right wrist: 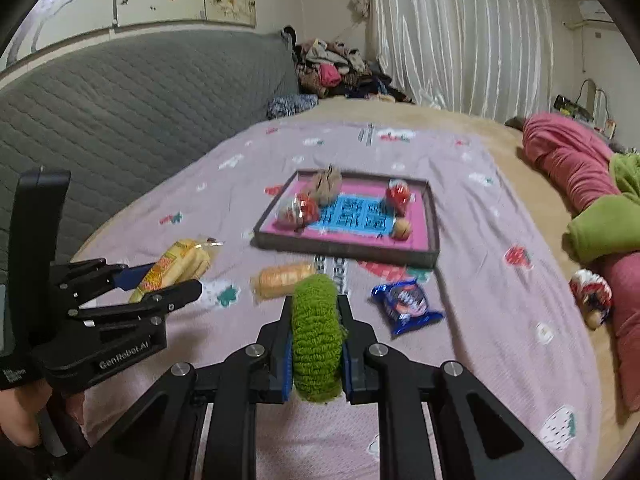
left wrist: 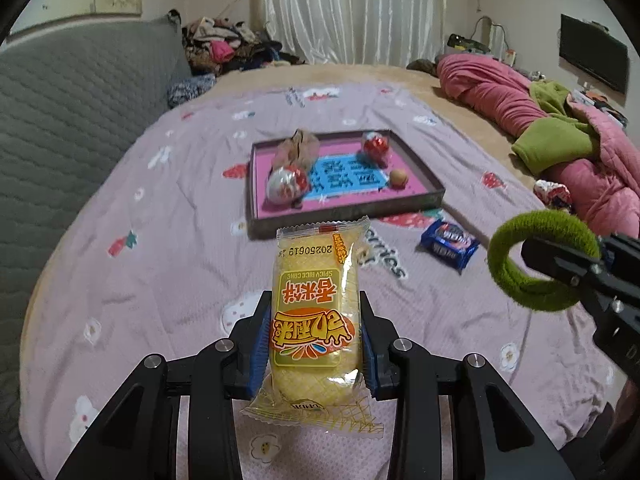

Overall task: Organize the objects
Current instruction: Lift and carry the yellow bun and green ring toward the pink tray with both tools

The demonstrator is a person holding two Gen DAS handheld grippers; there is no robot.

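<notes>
Gripping a yellow rice-cake packet (left wrist: 314,320), the left hand-held gripper (left wrist: 316,344) clamps its middle; right squeezes a green ring (right wrist: 316,340)

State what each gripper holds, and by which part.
Left gripper: yellow rice cake packet, by its lower half. Right gripper: green fuzzy ring, across its band.

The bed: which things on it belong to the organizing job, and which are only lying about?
Belong to the job:
- yellow snack packet, held by the left gripper
- green hair ring, held by the right gripper
- tray
- blue cookie packet
- orange snack packet

Only lying about:
- pink quilt
- clothes pile
</notes>
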